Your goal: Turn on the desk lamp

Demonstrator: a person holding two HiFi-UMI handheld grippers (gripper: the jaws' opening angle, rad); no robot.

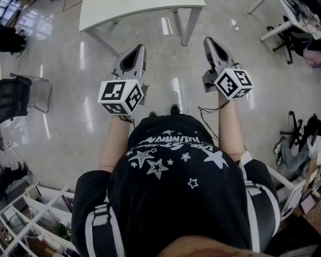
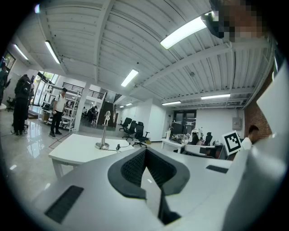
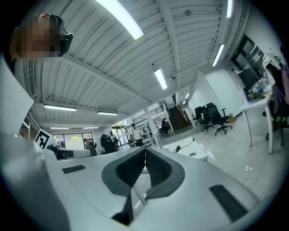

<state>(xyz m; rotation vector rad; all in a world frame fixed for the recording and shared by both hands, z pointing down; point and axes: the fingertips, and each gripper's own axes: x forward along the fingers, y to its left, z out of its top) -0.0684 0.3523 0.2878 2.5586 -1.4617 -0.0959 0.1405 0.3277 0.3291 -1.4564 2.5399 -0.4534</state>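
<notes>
A slim silver desk lamp (image 2: 104, 131) with a round base stands on a white table (image 2: 76, 149) ahead of me, with a black cable beside its base. In the head view only the table's near edge (image 1: 140, 11) shows at the top, and the lamp is out of frame. My left gripper (image 1: 140, 47) and right gripper (image 1: 208, 40) are held side by side above the floor, well short of the table. Both are shut with nothing between the jaws, as the left gripper view (image 2: 145, 150) and the right gripper view (image 3: 145, 149) show.
Glossy floor lies between me and the table. A black chair (image 1: 17, 98) stands at the left and a white shelf unit (image 1: 35, 213) at the lower left. Office chairs (image 2: 135, 131) and standing people (image 2: 58, 112) are farther off; another desk (image 1: 281, 25) is at the upper right.
</notes>
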